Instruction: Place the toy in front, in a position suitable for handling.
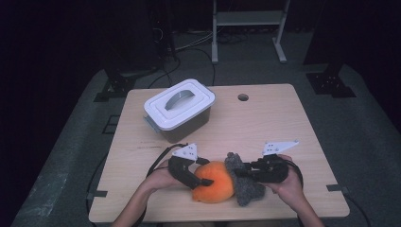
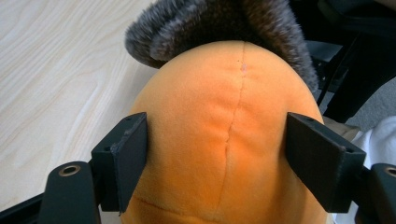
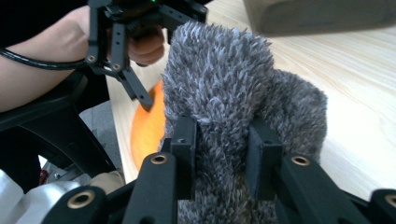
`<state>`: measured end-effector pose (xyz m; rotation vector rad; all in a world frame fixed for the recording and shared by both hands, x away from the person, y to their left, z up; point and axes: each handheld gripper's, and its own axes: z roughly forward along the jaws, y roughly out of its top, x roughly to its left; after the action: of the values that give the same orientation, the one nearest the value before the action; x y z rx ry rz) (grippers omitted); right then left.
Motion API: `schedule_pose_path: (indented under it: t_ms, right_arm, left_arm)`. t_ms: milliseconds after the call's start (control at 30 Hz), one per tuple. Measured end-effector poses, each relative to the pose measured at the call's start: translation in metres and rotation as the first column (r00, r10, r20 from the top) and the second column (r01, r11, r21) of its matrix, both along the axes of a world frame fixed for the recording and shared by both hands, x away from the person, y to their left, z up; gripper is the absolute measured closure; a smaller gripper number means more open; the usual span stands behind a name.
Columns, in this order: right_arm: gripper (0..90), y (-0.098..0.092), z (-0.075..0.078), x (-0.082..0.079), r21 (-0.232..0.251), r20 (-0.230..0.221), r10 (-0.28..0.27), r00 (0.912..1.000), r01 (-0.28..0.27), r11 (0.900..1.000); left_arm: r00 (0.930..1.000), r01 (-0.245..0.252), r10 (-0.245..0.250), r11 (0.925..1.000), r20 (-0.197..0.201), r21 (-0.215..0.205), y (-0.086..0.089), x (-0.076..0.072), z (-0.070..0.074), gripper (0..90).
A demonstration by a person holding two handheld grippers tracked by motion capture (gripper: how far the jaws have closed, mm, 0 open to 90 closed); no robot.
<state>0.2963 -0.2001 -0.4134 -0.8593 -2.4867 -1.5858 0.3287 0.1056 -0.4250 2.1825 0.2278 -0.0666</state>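
A plush toy lies near the table's front edge, with a round orange body (image 1: 216, 187) and a grey furry part (image 1: 247, 188) on its right. My left gripper (image 1: 201, 179) reaches in from the left. In the left gripper view its jaws (image 2: 217, 140) stand wide, one pad against each side of the orange body (image 2: 224, 102). My right gripper (image 1: 242, 173) comes from the right. In the right gripper view it (image 3: 223, 144) is shut on a fold of the grey fur (image 3: 219, 74), which bulges above its pads.
A grey box with a white handled lid (image 1: 179, 109) stands at the back left of the wooden table (image 1: 283, 132). A small round hole (image 1: 243, 97) sits near the far edge. Dark floor and stand legs lie beyond.
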Motion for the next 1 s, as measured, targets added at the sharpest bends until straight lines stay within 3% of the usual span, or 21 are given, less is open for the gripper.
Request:
schedule_pose_path:
  t_ms: [100,200,533,733,833,933,1000]
  right_arm:
    - [65.8,0.006,-0.008,0.000,-0.043,-0.015,0.016,0.9998,-0.017,0.999]
    - [62.8,0.005,-0.016,0.001,-0.013,-0.058,0.021,0.9981,-0.022,1.000]
    - [49.4,0.013,-0.007,-0.001,-0.004,-0.008,0.012,0.9999,-0.012,1.000]
    - [51.0,0.019,-0.007,-0.002,-0.018,0.000,-0.002,1.0000,0.002,1.000]
    - [45.4,0.023,-0.008,-0.005,-0.040,0.021,-0.004,0.9998,0.005,0.999]
    - [47.0,0.028,-0.010,-0.009,-0.081,0.033,-0.008,0.9994,0.010,0.997]
    - [49.8,0.026,-0.009,-0.009,-0.074,0.027,-0.010,0.9996,0.012,0.997]
  left_arm:
    - [1.0000,0.007,-0.007,1.0000,0.000,-0.001,0.000,-0.001,0.000,22.8]
    - [0.9999,0.017,-0.017,0.9999,0.005,0.000,-0.002,-0.002,0.000,21.0]
    - [0.9995,0.027,-0.027,0.9996,0.018,0.007,-0.007,-0.005,-0.001,17.5]
    - [0.9992,0.032,-0.033,0.9993,0.022,0.021,-0.009,-0.007,0.000,14.2]
    - [0.9990,0.032,-0.033,0.9990,0.031,0.029,-0.014,-0.009,-0.002,9.8]
    - [0.9984,0.035,-0.037,0.9986,0.044,0.040,-0.016,-0.011,-0.002,8.8]
    - [0.9986,0.034,-0.035,0.9988,0.039,0.035,-0.015,-0.010,-0.002,8.9]
